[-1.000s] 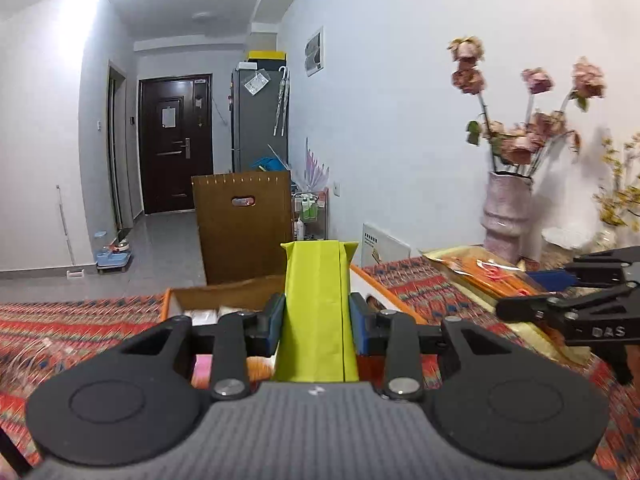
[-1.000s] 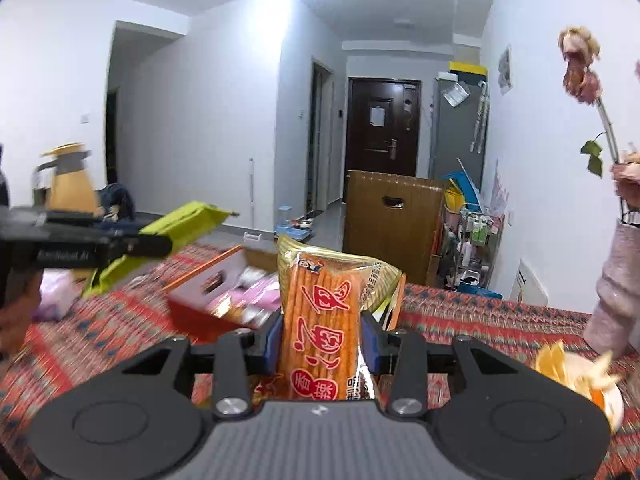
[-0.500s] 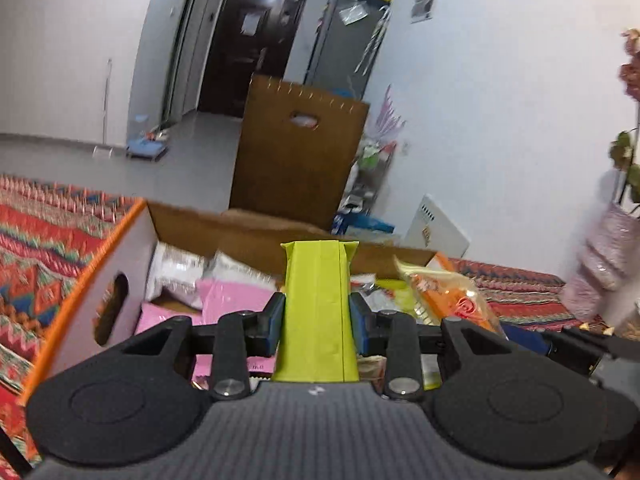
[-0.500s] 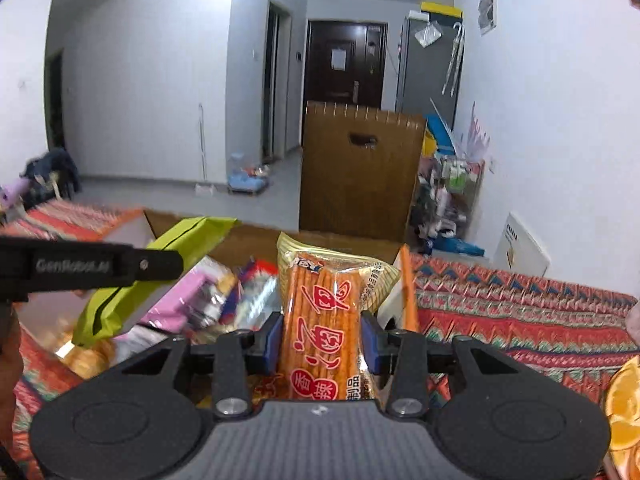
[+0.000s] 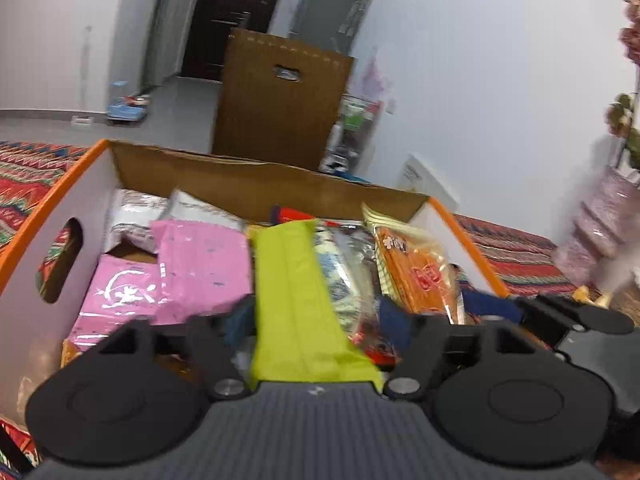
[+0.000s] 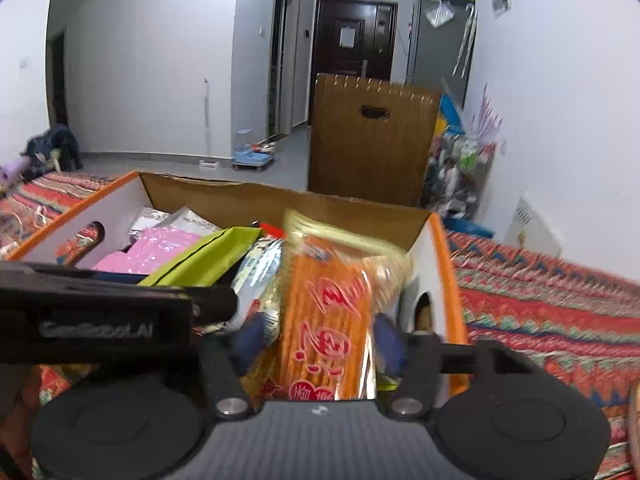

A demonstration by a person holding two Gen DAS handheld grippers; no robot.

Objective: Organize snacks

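Left gripper (image 5: pixel 316 320) spread around lime-green flat packet (image 5: pixel 298 304); right gripper (image 6: pixel 320 340) spread around orange red-lettered snack bag (image 6: pixel 328 320). "GenRobot.AI" read only in right view, on left gripper's side.

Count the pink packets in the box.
2 visible. One pink packet lies flat at the left of the box; the second pink packet overlaps it, beside the yellow-green packet in the left tool. Others may be buried.

A patterned red woven cloth (image 6: pixel 552 304) is covering the surface (image 5: pixel 516 252). An open cardboard box (image 6: pixel 440 264) with orange edges and white sides is sitting directly on it, and a pinkish vase (image 5: pixel 600 224) is standing on the cloth well apart, blurred.
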